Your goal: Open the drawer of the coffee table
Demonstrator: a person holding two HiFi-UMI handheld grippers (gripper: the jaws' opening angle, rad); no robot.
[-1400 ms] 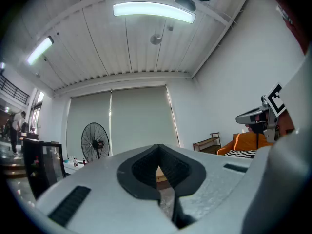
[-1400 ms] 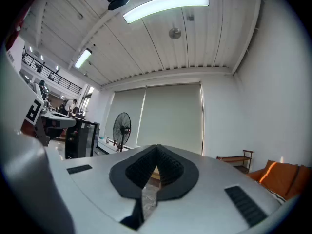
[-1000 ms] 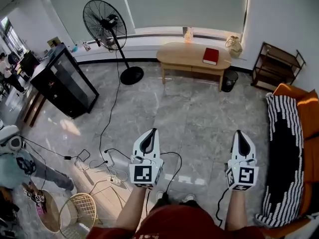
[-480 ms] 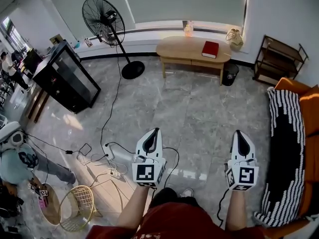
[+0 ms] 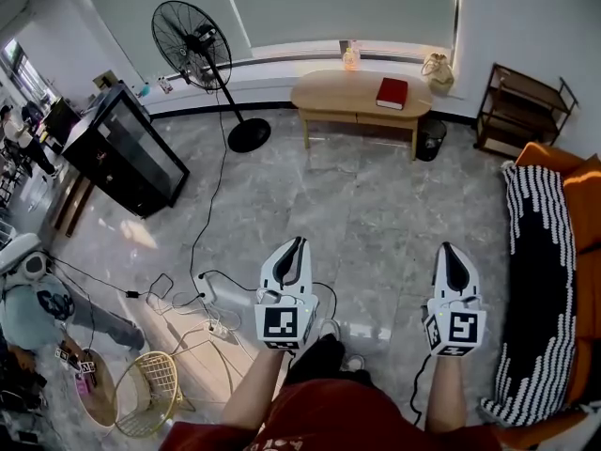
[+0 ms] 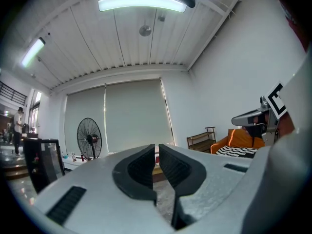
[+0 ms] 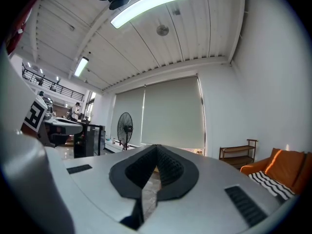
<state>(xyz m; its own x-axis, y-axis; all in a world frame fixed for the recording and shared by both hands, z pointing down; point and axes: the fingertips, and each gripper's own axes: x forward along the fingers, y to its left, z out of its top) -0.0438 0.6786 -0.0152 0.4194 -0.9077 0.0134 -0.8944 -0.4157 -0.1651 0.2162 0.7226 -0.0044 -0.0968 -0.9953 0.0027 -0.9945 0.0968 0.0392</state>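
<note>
The light wooden coffee table (image 5: 357, 90) stands far ahead under the window, with a red book (image 5: 392, 93) and a small bottle (image 5: 349, 57) on top. Its front apron faces me; I cannot make out a drawer from here. My left gripper (image 5: 298, 243) and right gripper (image 5: 448, 249) are held level, side by side over the grey tiled floor, well short of the table. Both are shut with nothing between the fingers. The left gripper view shows its jaw tips (image 6: 157, 146) nearly together, and the right gripper view shows its tips (image 7: 156, 146) meeting.
A standing fan (image 5: 192, 36) and a black cabinet (image 5: 131, 148) are at the left. Cables and a power strip (image 5: 208, 301) lie on the floor near a wire basket (image 5: 150, 397). A black bin (image 5: 431, 135), a shelf (image 5: 521, 111) and a sofa with a striped blanket (image 5: 540, 280) line the right.
The person has stepped forward across the floor. Both grippers came along, the left one drifting a little to the right. Both stayed shut.
</note>
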